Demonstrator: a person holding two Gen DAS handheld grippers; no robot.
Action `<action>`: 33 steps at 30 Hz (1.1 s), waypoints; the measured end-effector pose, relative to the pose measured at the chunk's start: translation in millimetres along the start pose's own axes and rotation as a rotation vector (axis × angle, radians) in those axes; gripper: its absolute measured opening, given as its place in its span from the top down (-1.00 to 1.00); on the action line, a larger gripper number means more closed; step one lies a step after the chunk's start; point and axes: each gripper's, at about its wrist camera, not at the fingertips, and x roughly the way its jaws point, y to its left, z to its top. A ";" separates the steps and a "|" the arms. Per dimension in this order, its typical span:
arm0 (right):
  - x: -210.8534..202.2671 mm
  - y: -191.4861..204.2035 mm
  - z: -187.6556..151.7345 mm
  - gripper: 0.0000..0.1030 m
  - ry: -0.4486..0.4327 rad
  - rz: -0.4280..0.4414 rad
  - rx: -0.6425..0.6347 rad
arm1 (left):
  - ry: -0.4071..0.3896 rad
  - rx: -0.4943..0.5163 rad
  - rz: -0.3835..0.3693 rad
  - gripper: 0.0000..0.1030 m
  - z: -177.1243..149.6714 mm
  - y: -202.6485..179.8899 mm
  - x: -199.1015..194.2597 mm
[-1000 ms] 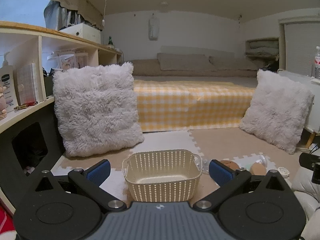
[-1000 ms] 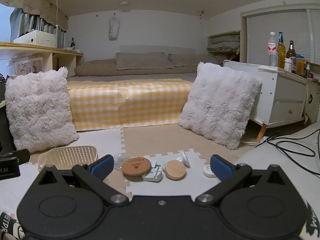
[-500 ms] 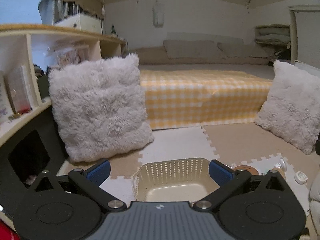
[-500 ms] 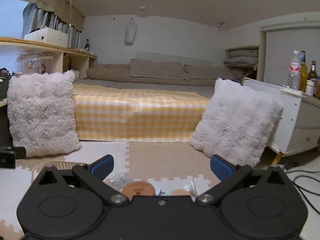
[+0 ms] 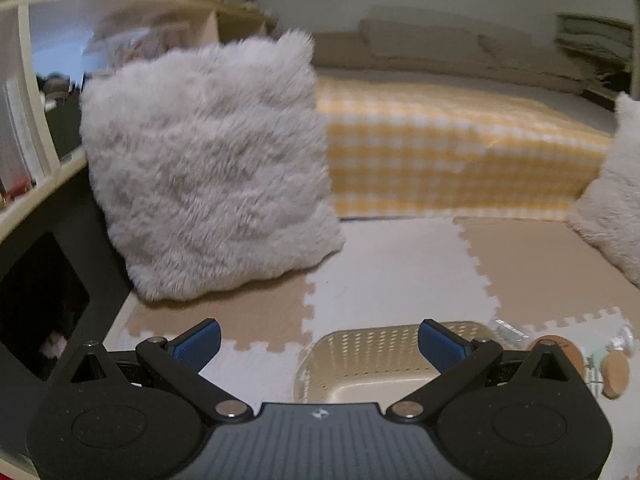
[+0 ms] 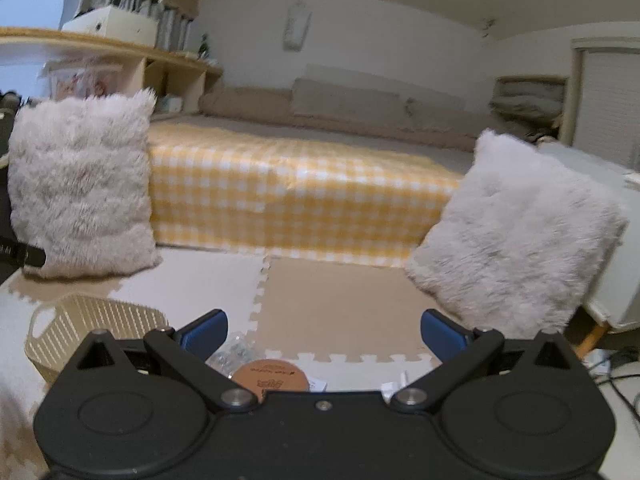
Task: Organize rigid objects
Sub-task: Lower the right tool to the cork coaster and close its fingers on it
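A cream perforated basket sits on the foam floor mat, empty, just beyond my open left gripper; it also shows at the lower left of the right wrist view. Small rigid items lie right of it: a brown round lid, a clear plastic piece, a cork disc and a mint-green piece. My right gripper is open and empty above the brown lid, which its body partly hides.
Two fluffy white pillows lean against a low bed with a yellow checked cover. A shelf unit stands at the left, a white cabinet and cables at the right.
Both grippers have moved forward and lower toward the floor. The left view has shifted left, so the basket now sits right of centre. Both stay open.
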 end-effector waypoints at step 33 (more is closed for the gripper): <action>156.3 38.2 -62.6 -1.00 0.337 0.282 -0.203 | 0.236 -0.174 -0.192 0.81 -32.5 37.7 62.7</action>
